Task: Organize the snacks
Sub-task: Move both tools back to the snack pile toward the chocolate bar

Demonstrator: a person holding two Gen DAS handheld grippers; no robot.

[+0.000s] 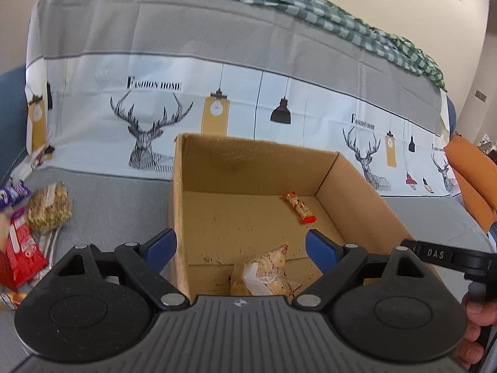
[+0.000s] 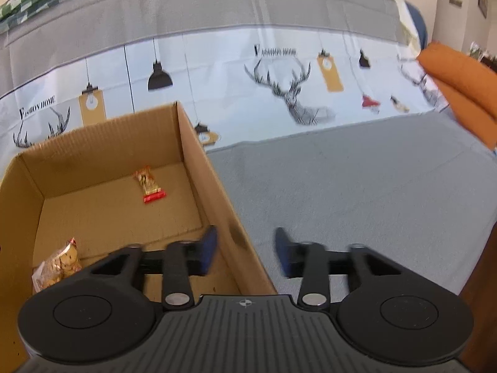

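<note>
An open cardboard box (image 1: 357, 186) sits on the grey sofa seat. In it lie a red and gold snack bar (image 1: 299, 207) (image 2: 149, 185) and a clear bag of biscuits (image 1: 264, 273) (image 2: 59, 264). My left gripper (image 1: 240, 247) is open wide and straddles the box's left wall, one blue finger outside and one inside, above the biscuit bag. My right gripper (image 2: 245, 250) is open astride the box's right wall (image 2: 217, 186), and its pads do not press on the wall. Loose snacks lie left of the box: a red packet (image 1: 23, 248), a round pale cake (image 1: 48, 206) and a purple packet (image 1: 14, 194).
The sofa back carries a cover printed with deer and lamps (image 1: 217, 93), with a green checked blanket (image 1: 310, 6) on top. An orange cushion (image 2: 466, 84) lies at the right. A hand (image 1: 475, 326) holds the other gripper's handle at the left wrist view's right edge.
</note>
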